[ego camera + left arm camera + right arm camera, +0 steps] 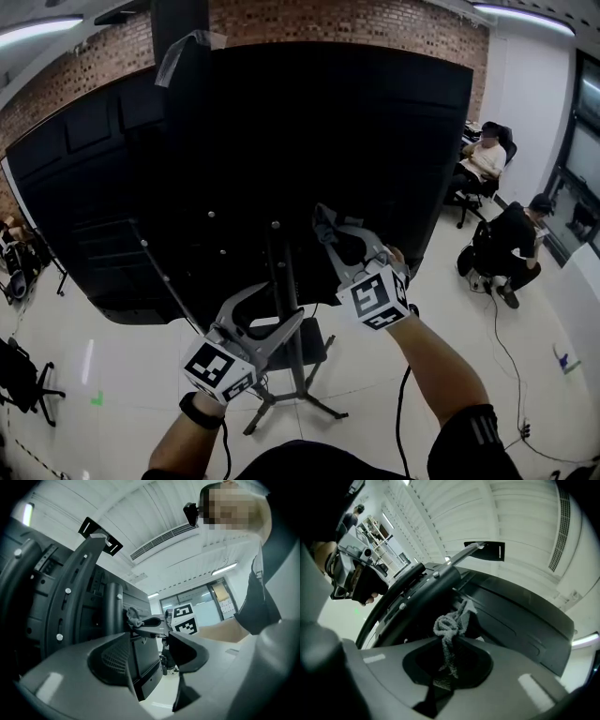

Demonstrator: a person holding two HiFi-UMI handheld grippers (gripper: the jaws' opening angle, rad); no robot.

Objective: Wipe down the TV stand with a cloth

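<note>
1. The right claw is clenched on a grey cloth. The bunched, twisted fabric stands up out of the closed jaws.
2. In the head view, the right claw holds the cloth against the black back of the TV. It sits just right of the upright post of the TV stand, about halfway up the post.
3. The left claw is released. Its jaws stand apart with nothing between them, and the gap shows only the lower TV panel and the pale floor.
4. In the head view, the left claw sits lower on the stand, with its tips just beside the post and above the spread feet of the base.
5. The left gripper view shows the cloth touching the stand, well above that claw's own jaws.
6. The stand's feet rest on a white floor.
7. Two seated people are near the floor's right edge, well apart from the stand.
8. A brick wall rises behind the TV.
</note>
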